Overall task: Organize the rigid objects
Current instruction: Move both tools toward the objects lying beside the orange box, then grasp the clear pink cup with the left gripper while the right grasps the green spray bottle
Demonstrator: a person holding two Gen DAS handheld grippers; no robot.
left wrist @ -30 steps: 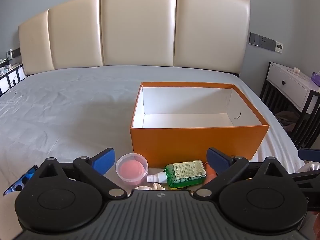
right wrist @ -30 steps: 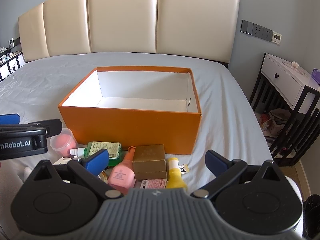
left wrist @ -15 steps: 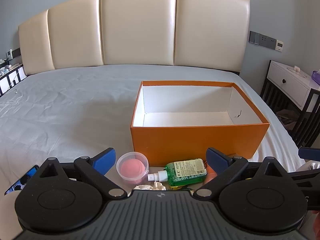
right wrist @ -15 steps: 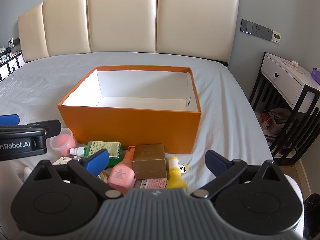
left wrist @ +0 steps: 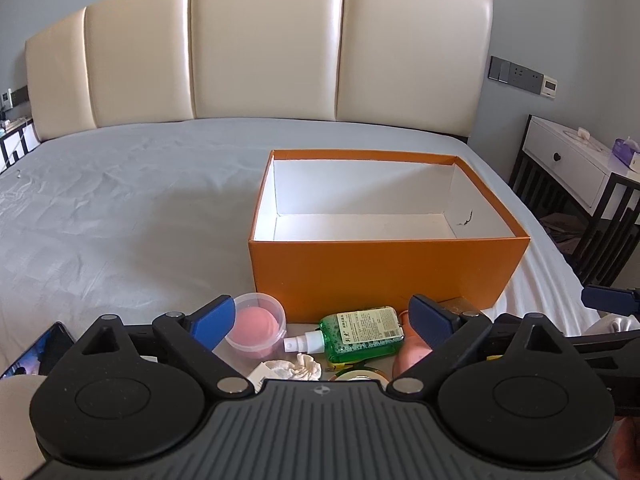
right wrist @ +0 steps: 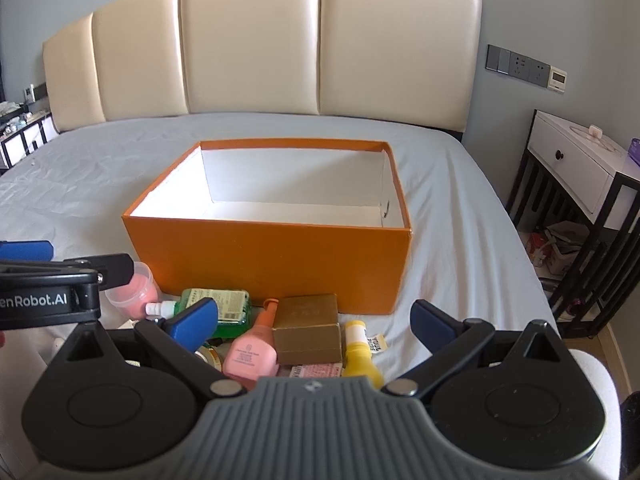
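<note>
Jaws released on both your left gripper and right gripper; orange box empty; take gold box squarely across flat sides.

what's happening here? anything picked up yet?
Nothing yet. A person holds both grippers above a bed; the left gripper and right gripper are open and hold nothing. The orange box looks empty. The green bottle, pink bottle, gold box and yellow bottle lie in front of it.

Cream headboard, grey sheet, white nightstand, wall switches
</note>
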